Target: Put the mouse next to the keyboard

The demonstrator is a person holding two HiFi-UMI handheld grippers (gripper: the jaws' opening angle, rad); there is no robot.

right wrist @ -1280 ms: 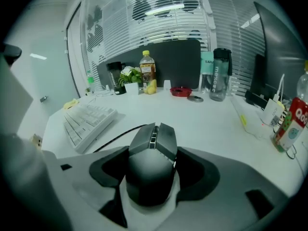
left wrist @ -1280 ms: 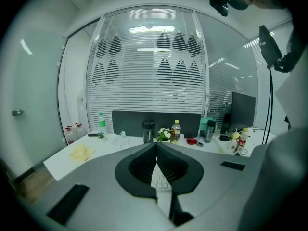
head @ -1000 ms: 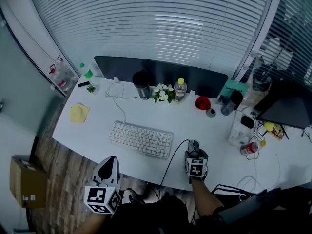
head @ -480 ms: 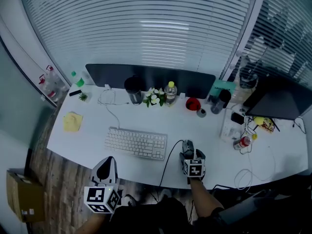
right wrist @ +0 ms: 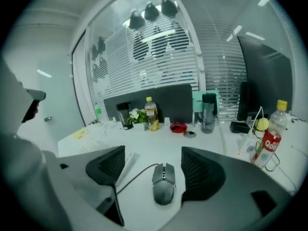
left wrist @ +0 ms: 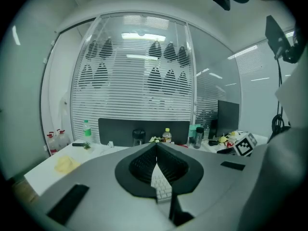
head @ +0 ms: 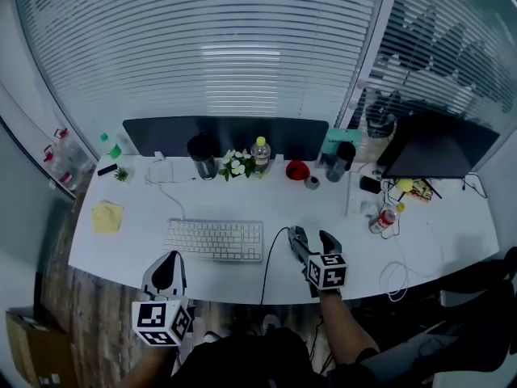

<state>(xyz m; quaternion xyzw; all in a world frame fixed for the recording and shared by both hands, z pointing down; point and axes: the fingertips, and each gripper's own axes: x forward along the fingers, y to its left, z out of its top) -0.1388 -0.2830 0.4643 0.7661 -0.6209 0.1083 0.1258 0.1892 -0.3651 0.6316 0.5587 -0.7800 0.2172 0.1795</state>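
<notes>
- Held the right gripper with jaws spread wide, just opened, gripping nothing.
- Saw the mouse lying free on the desk, between and below those jaws, touched by neither.
- Held the left gripper off the desk's front edge, jaws pressed together, nothing between.
- Found the mouse just beside the right end of the keyboard, with the cable trailing toward the front edge.
- Judged the placing likely done; to finish well, needed to draw the right gripper straight clear, without snagging the cable or nudging the mouse.

White desk bears keyboard, mouse, perhaps a yellow cloth.
</notes>
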